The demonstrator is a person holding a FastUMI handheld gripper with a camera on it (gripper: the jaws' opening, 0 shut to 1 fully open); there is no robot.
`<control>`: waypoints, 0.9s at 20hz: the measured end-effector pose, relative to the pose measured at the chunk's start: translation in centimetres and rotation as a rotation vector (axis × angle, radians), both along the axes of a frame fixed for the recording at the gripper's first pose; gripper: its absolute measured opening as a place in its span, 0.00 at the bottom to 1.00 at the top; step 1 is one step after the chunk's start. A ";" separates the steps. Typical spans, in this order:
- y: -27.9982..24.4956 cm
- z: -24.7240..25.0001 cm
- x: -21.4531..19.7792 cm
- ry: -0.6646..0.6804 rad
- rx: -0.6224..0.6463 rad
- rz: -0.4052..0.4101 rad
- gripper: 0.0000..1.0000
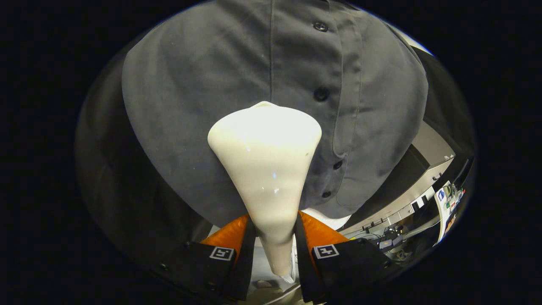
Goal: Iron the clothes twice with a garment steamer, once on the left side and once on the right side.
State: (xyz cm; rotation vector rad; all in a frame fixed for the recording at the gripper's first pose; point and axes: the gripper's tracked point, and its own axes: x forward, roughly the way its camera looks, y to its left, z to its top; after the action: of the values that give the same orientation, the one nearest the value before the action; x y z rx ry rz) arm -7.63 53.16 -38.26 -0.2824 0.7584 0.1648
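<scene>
A white garment steamer (266, 165) rises from between the fingers, its narrow handle clamped by both of them and its wide head flaring out ahead. My gripper (274, 235) is shut on that handle. The steamer head lies against a dark grey button-up shirt (203, 106) hanging right in front. The head rests just left of the shirt's button placket (320, 94), on the panel left of the buttons. The shirt's lower hem (338, 207) curves just beyond the fingers. Where the head touches the cloth is hidden behind the steamer.
Dark cloth hangs behind the shirt on the left (106, 169). Past the hem to the right stand a grey cabinet or table (427, 169), cables and small devices on the floor (385, 241), and a white board with coloured items (449, 201).
</scene>
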 end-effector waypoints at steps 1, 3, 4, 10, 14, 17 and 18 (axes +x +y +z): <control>-0.2 -0.6 0.0 0.009 -0.004 0.001 0.54; -0.4 -1.7 -0.3 0.027 -0.009 0.002 0.54; -0.5 -2.3 -0.5 0.038 -0.011 0.002 0.54; -0.7 -5.4 -2.2 0.094 -0.028 0.010 0.54; -0.7 -6.6 -3.5 0.123 -0.030 0.025 0.54; -1.0 -6.3 -4.1 0.128 -0.015 0.034 0.54; -1.3 -6.1 -4.2 0.125 -0.009 0.034 0.54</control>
State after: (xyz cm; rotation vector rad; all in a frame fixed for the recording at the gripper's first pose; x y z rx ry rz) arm -11.82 51.87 -44.38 -0.2959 0.8783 0.2129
